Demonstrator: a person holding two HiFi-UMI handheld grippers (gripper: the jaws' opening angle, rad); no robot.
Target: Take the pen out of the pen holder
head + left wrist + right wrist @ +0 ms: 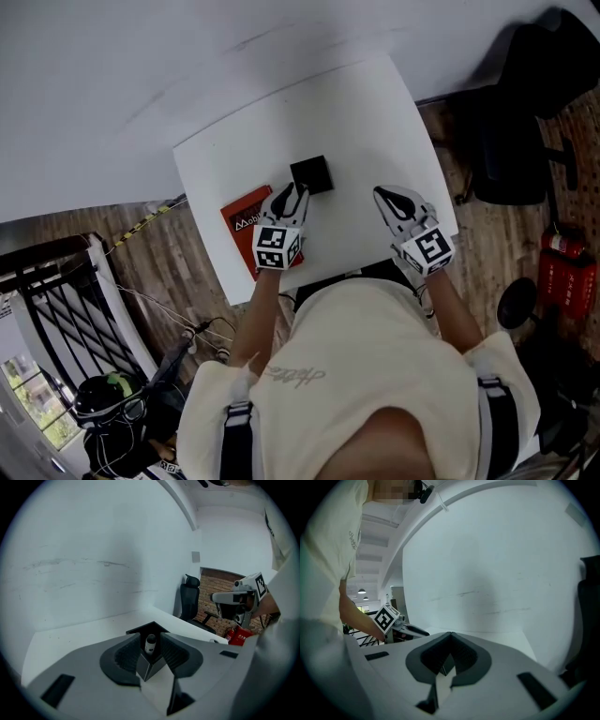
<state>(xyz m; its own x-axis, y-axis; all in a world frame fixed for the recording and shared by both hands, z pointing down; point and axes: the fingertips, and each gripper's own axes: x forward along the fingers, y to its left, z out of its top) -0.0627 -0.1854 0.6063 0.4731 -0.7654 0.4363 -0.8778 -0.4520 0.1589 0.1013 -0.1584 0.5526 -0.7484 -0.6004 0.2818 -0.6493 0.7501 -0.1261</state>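
A square black pen holder (311, 174) stands near the middle of the white table (375, 112). My left gripper (294, 195) is just in front of it, jaws pointing at it. In the left gripper view the gripper (150, 635) is open, and between the jaws I see the holder (151, 666) with a pen (150, 644) standing in it, white with a dark cap. The pads touch neither. My right gripper (392, 199) hovers over bare table to the right of the holder. In its own view the right gripper (450, 634) has its tips together, with nothing held.
A red book (242, 217) lies on the table under my left gripper, near the front left edge. A black office chair (525, 112) and a red fire extinguisher (564, 272) stand on the floor to the right. A dark railing (56, 309) is at the left.
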